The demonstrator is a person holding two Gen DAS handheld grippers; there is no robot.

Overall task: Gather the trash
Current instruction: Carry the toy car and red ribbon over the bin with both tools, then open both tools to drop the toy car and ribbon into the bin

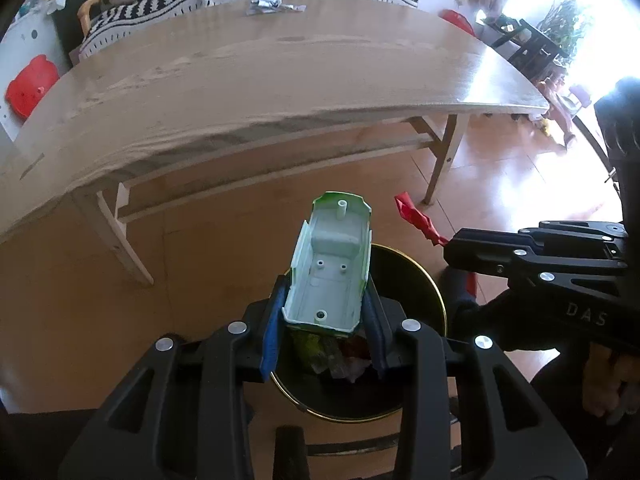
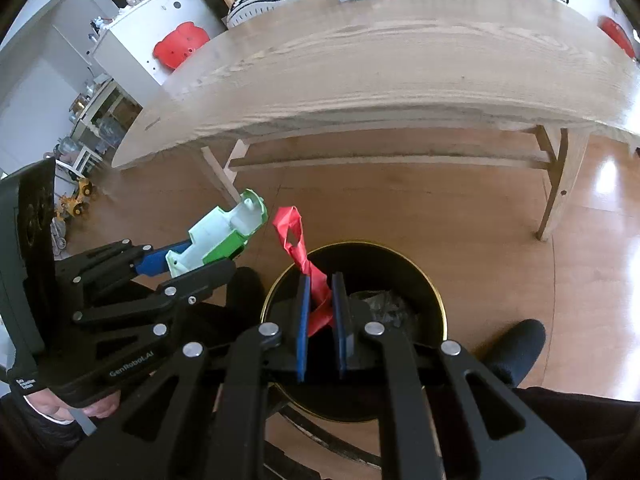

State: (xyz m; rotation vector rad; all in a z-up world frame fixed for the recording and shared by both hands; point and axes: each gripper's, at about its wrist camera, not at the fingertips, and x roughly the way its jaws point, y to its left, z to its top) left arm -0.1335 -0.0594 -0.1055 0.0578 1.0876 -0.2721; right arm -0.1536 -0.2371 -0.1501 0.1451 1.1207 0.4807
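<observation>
A pale green plastic toy shell [image 1: 332, 264], hollow side up, is gripped at its near end by my left gripper [image 1: 326, 284], just above the black gold-rimmed bin [image 1: 436, 292]. Crumpled wrappers [image 1: 332, 356] lie inside the bin. In the right wrist view my right gripper [image 2: 322, 280] is shut on a twisted red scrap [image 2: 292, 232] over the bin [image 2: 438, 300], with the scrap sticking up past the rim. The left gripper [image 2: 208, 258] with the green shell [image 2: 224, 232] hovers to the left of the bin. The right gripper [image 1: 450, 246] and red scrap [image 1: 416, 216] show at the right.
A long wooden table [image 1: 280, 80] stands beyond the bin, with crumpled foil wrappers [image 1: 272, 2] at its far edge. Its legs [image 1: 440, 160] stand on the wooden floor. A dark shoe [image 2: 516, 344] rests right of the bin. A striped sofa and a red stool [image 1: 30, 88] are behind.
</observation>
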